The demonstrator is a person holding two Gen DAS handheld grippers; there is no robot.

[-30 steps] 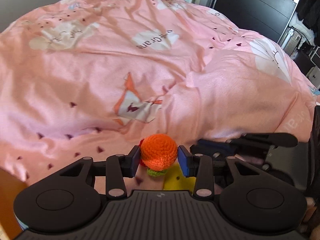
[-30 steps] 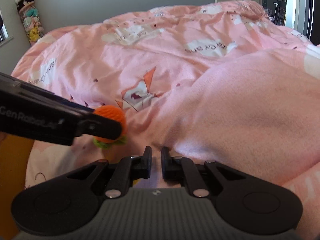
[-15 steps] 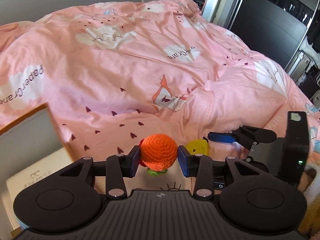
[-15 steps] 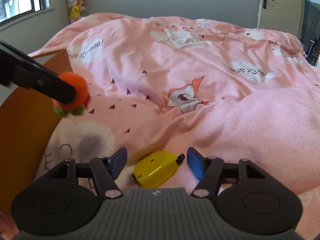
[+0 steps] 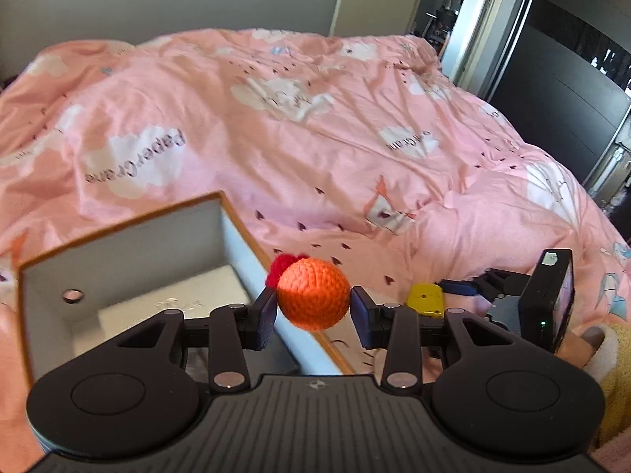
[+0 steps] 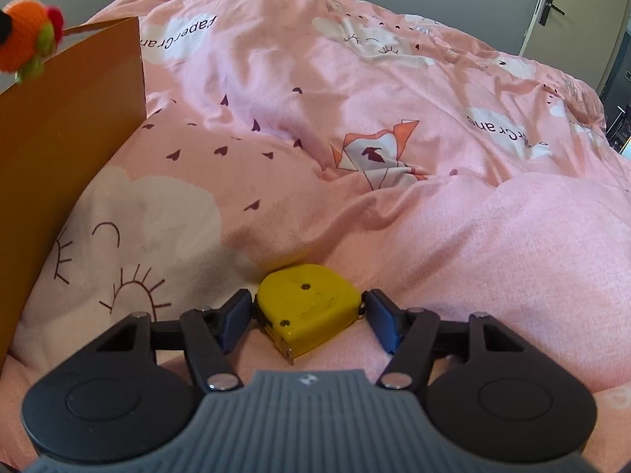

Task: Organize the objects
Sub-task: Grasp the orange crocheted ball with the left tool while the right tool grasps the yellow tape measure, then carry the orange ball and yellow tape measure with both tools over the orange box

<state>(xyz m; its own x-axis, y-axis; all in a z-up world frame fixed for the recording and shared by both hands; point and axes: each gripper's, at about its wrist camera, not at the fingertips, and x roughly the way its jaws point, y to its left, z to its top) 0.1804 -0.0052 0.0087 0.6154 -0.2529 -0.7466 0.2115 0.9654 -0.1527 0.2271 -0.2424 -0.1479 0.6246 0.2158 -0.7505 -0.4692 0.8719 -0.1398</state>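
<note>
My left gripper (image 5: 311,309) is shut on an orange crocheted toy (image 5: 313,293) with red and green trim, held up in the air over the right wall of an open orange box (image 5: 118,228) with a white inside. The right wrist view shows that toy (image 6: 23,43) at the top left, above the box's orange side (image 6: 71,118). A yellow tape measure (image 6: 309,307) lies on the pink duvet between the blue pads of my right gripper (image 6: 311,315), whose jaws are closing around it. From the left wrist view, the tape measure (image 5: 425,299) and right gripper (image 5: 469,287) sit low right.
The pink printed duvet (image 6: 394,98) covers the whole bed, bulging into a soft hump (image 6: 512,236) on the right. A dark wardrobe (image 5: 572,90) and a doorway stand beyond the bed. A hand in a yellow sleeve (image 5: 609,358) holds the right gripper.
My left gripper rose and swung left with the orange toy until the open box came under it. The right gripper opened from shut and settled around the yellow tape measure.
</note>
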